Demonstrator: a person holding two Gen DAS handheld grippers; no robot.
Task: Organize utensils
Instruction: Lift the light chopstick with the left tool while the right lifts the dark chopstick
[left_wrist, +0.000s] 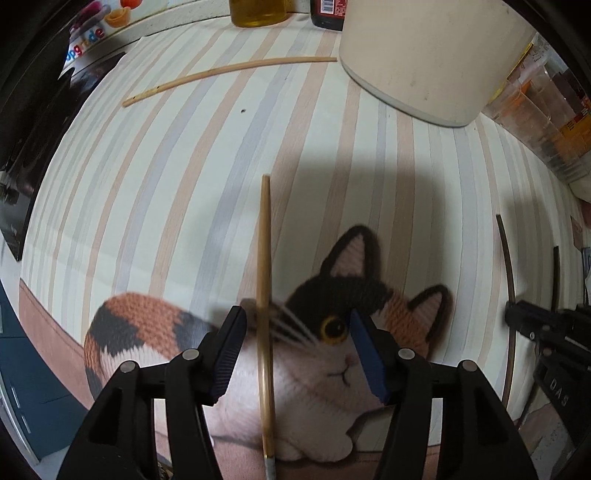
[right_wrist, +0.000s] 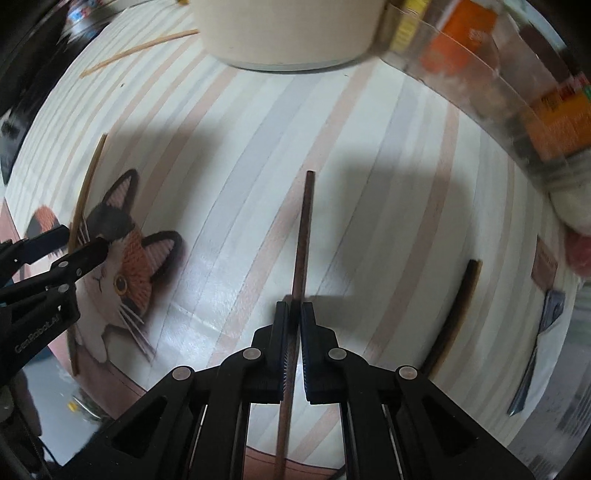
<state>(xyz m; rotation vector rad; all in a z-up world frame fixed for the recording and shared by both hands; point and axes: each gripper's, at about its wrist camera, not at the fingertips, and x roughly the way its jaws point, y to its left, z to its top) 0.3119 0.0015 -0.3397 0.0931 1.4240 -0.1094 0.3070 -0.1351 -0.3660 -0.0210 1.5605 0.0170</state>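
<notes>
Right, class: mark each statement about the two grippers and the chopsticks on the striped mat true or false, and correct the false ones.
1. The right gripper is shut on a dark chopstick. True.
2. The left gripper clamps the light bamboo chopstick. False: its pads stand apart, and the chopstick lies between them untouched.
3. A second light chopstick lies near the cream container. True.
4. The mat shows a printed dog. False: it shows a calico cat.
5. Every dark chopstick is held. False: another dark chopstick lies on the mat to the right.
</notes>
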